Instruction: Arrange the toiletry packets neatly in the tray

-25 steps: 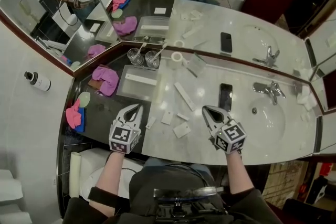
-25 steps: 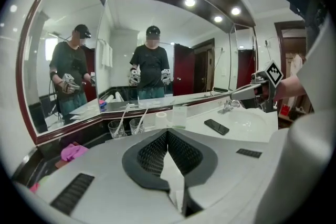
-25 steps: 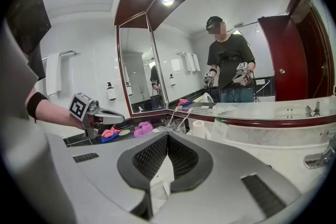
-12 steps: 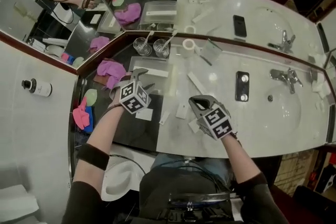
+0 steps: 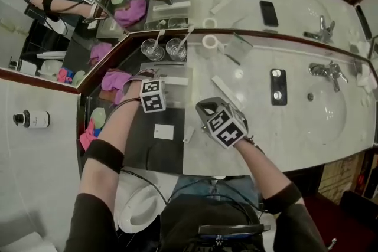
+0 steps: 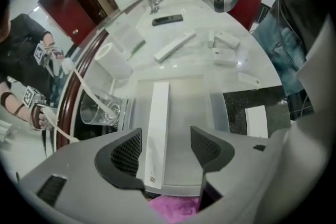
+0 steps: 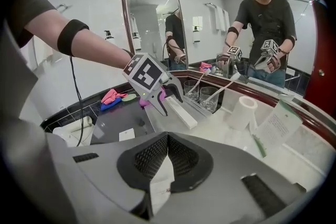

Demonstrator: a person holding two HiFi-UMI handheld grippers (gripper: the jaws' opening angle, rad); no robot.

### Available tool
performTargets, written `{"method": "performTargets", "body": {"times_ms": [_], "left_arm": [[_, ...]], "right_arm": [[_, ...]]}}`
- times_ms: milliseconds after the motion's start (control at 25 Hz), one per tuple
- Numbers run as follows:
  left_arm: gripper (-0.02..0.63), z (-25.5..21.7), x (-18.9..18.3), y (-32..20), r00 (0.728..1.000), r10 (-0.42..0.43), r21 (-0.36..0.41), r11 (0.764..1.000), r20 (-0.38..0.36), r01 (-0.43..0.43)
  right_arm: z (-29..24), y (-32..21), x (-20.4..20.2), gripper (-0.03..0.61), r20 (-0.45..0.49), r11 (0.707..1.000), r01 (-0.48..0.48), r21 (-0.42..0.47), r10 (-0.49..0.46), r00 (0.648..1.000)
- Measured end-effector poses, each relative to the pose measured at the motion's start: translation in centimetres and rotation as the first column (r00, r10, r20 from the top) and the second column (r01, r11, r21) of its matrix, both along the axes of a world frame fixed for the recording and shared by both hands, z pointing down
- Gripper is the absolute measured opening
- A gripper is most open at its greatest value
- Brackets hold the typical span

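Observation:
A clear tray [image 6: 199, 128] stands on the black counter, with a long white box [image 6: 157, 128] lying in it. My left gripper [image 6: 166, 136] points steeply down over the tray. Its jaws have just been opening, and the box lies below them, nearer the left jaw, unpressed. From the head view, the left gripper [image 5: 147, 77] covers part of the tray [image 5: 177, 71]. To the right, my right gripper [image 7: 167, 139] is shut on a small white packet [image 7: 159, 186]. It hangs over the marble beside the tray [image 5: 204, 108]. Loose small packets [image 6: 226, 39] and another long box [image 6: 174, 45] lie on the marble.
Two glasses [image 5: 165, 49] and a toilet roll [image 5: 209, 41] stand behind the tray by the mirror. A pink cloth [image 5: 115, 79] lies left of the tray, a white card [image 5: 163, 131] on the black counter in front. A phone [image 5: 277, 85], faucet [image 5: 325, 71] and sink [image 5: 331, 109] are to the right.
The left gripper has travelled from the counter's front edge to above the tray, rolled over, and opened. The right gripper has shifted left toward the tray, staying shut.

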State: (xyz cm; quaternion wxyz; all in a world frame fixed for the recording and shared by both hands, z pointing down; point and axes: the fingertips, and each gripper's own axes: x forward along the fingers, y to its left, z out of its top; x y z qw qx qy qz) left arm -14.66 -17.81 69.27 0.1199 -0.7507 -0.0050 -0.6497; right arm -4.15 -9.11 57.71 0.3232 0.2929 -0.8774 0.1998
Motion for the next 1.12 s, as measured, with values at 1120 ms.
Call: {"method": "performTargets", "body": {"times_ms": [1120], "left_arm": [[0.124,-4.2,1.1,0.2,0.961,-0.263,-0.258,0.938,-0.087,0.233]], "right_arm": [[0.5,1.2,3.0,0.017,0.008,0.999,-0.022,-0.024,0.022,1.000]]}}
